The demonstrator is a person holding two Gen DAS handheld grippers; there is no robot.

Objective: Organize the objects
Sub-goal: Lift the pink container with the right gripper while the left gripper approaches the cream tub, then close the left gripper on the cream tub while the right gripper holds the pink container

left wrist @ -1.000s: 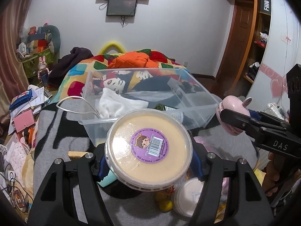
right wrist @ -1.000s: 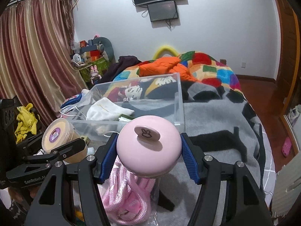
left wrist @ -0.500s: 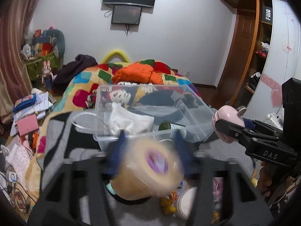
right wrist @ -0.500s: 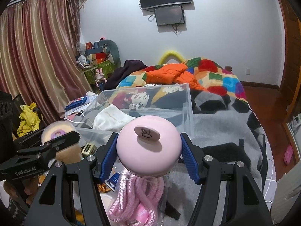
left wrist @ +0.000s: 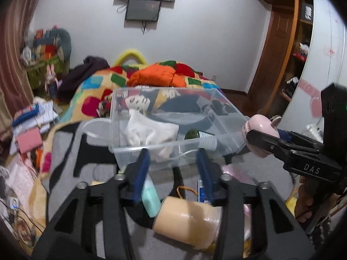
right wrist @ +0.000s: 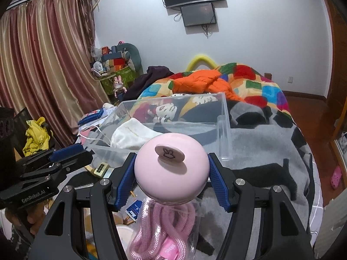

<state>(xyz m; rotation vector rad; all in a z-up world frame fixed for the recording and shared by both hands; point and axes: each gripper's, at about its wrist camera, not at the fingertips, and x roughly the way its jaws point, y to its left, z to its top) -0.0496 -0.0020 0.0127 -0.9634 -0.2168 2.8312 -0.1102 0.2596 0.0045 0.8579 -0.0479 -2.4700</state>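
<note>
The left gripper had just been opening, fingers empty, its tub lying on the bed below. The right gripper clamped a pink ball near the clear bin

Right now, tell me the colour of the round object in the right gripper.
Pale pink; right wrist view.

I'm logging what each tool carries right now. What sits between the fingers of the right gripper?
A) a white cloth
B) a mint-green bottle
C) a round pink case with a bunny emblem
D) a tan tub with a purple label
C: the right wrist view shows the round pink case pressed between the blue pads of the right gripper, above a bagged pink rope.
</note>
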